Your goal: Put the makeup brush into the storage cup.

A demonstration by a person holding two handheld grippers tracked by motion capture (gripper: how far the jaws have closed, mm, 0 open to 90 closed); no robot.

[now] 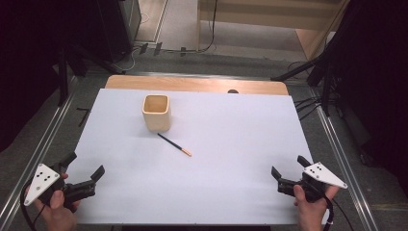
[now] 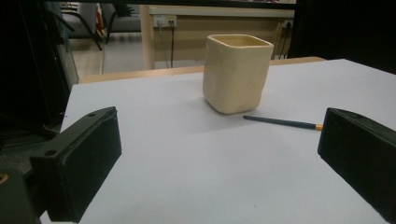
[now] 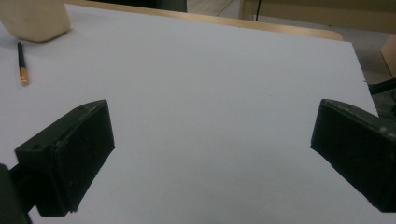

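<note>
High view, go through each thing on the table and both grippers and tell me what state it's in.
Cup: upright, mouth open, nothing seen inside.
Pencil: lying flat on the white sheet, near the cup, not held.
Left gripper: open, holding nothing.
Right gripper: open, holding nothing.

In the right gripper view the right hand-held gripper (image 3: 212, 158) looks along its two black jaws, which stand wide apart with nothing between them — only the white sheet (image 3: 215, 93) covering the bench (image 3: 280, 29). At the far left corner lies a dark pencil (image 3: 21, 63) with an orange end, just beside the base of a cream cup (image 3: 35, 18) — whether they touch is unclear.
</note>
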